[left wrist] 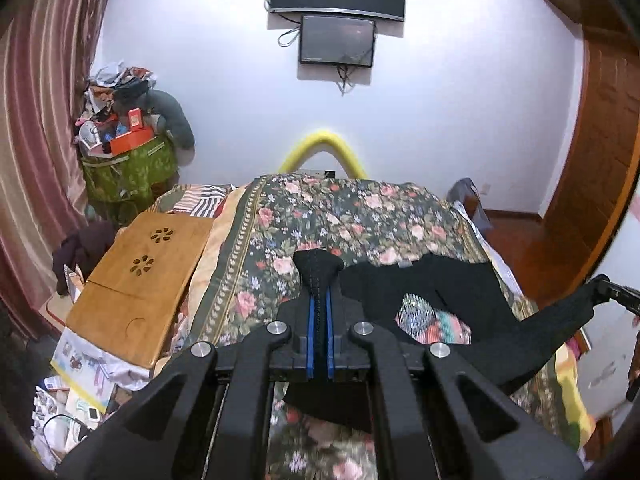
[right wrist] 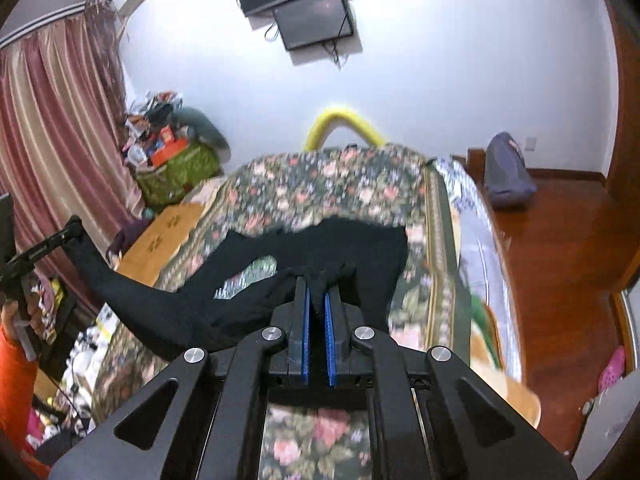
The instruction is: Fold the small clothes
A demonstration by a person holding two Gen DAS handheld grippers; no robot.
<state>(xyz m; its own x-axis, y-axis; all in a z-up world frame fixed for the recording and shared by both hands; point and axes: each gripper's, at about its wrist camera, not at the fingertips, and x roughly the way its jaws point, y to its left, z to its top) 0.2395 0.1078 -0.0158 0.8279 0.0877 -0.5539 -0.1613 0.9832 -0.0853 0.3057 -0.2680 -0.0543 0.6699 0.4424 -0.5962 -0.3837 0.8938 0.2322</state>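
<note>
A black garment (left wrist: 452, 284) lies spread over the floral bedspread (left wrist: 340, 208), partly lifted. My left gripper (left wrist: 319, 300) is shut on one end of it, the cloth bunched between the blue pads. My right gripper (right wrist: 317, 284) is shut on another end of the black garment (right wrist: 256, 260). In the left wrist view the right gripper (left wrist: 604, 284) shows at the right edge with cloth stretched from it. In the right wrist view the left gripper (right wrist: 74, 226) shows at the left edge, cloth hanging from it. A patterned cloth (left wrist: 436, 324) lies under the garment.
A wooden lap desk (left wrist: 136, 280) lies on the bed's left side. A green basket (left wrist: 128, 168) piled with clutter stands by the curtain. A yellow foam bar (left wrist: 324, 144) rises behind the bed. Wooden floor (right wrist: 560, 248) with a grey bag (right wrist: 506, 172) lies to the right.
</note>
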